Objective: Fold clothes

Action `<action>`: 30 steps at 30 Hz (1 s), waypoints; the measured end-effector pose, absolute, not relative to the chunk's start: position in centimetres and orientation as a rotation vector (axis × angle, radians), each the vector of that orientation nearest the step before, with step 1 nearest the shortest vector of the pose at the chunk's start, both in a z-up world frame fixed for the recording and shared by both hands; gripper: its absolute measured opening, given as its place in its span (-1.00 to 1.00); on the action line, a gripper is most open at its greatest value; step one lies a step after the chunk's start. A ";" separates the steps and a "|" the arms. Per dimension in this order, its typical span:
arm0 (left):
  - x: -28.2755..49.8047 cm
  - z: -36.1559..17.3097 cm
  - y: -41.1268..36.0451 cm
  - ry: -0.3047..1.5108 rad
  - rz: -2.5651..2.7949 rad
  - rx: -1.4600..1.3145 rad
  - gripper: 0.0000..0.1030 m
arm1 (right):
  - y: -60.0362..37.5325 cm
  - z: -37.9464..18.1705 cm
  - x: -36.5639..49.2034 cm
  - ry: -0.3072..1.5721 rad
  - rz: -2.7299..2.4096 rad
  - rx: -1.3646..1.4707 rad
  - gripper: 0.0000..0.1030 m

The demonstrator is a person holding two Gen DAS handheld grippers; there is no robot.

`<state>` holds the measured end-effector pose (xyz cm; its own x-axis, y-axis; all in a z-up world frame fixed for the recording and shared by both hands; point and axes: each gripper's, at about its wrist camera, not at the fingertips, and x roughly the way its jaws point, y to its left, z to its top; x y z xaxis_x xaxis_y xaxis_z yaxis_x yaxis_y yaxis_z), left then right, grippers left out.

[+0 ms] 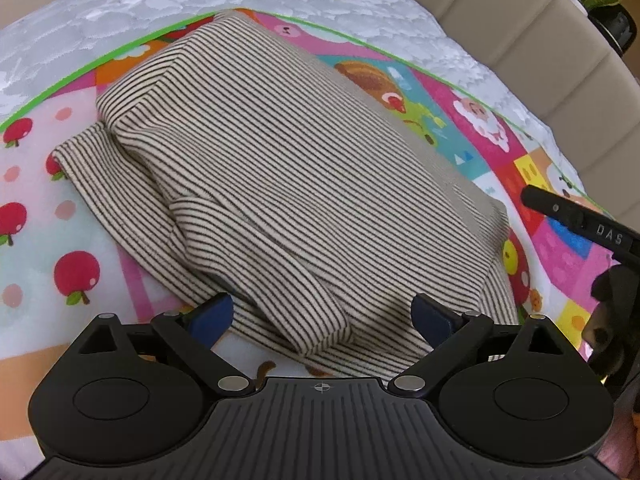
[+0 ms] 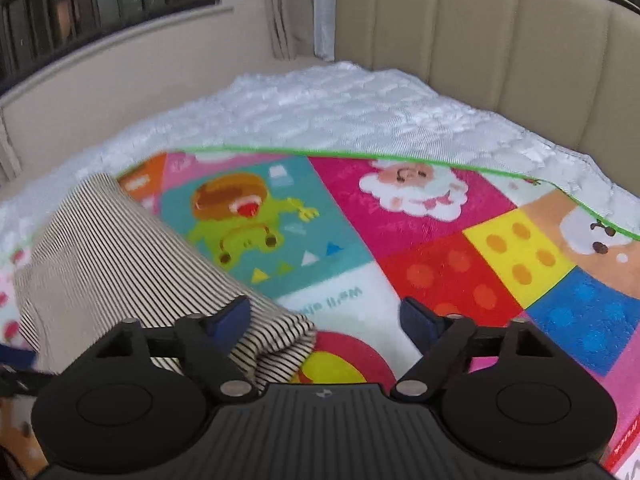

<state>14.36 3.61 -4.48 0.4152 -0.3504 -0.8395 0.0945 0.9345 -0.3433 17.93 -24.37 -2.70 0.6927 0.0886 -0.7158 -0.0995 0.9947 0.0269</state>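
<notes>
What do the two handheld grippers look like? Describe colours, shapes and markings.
Both match. The left gripper has a black ribbed body, two round black discs, angular black linkage arms with silver pivot pins, and blue fingertip pads. The right gripper has the same build and blue pads. Seen from the left wrist, its black finger bears white letters "DAS".

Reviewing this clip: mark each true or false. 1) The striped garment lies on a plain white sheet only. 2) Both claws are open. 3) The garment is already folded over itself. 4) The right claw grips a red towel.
1) False: the striped garment lies on a colourful cartoon mat, which covers the white quilted mattress.
2) True: the left claw and the right claw both stand with jaws apart.
3) True: layers overlap, with a folded sleeve on top.
4) False: it holds nothing; only the garment's corner lies by its left finger.
</notes>
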 end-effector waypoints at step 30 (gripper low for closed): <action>17.1 -4.4 11.5 1.225 -0.370 -0.633 0.92 | -21.8 -4.4 23.5 0.918 0.495 -0.107 0.31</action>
<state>17.05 11.55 -4.39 0.3109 -0.5823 -0.7511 -0.0697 0.7742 -0.6291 23.50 -21.75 -4.37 0.5042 0.3643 -0.7830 -0.4535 0.8833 0.1190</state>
